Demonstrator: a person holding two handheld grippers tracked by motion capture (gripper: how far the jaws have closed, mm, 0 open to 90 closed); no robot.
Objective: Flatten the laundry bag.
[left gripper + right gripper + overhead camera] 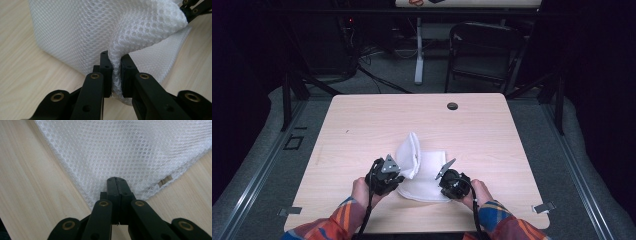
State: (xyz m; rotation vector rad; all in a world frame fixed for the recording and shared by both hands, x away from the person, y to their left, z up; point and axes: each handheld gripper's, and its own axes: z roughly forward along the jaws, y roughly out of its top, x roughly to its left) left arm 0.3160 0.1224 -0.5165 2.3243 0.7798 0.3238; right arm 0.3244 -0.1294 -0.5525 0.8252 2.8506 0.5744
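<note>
Where the white mesh bag [419, 170] lies on the near middle of the wooden table [362, 130], both grippers meet it from the person's side. The left gripper [398, 171] sits at the bag's near left edge, and in the left gripper view its black jaws are clamped on a bunched fold of the mesh [116, 72], which stands up from the table and billows above them. That raised flap shows in the high view as a rounded hump on the bag's left part, while the rest of the bag lies flat to the right of it. The right gripper [447, 172] is at the bag's near right edge; in the right gripper view its jaws are pressed fully together, their tips over the flat mesh [125, 150] at its border, and whether any mesh is pinched between them cannot be told. A small dark tag [165, 180] pokes from the bag's hem just right of those tips.
</note>
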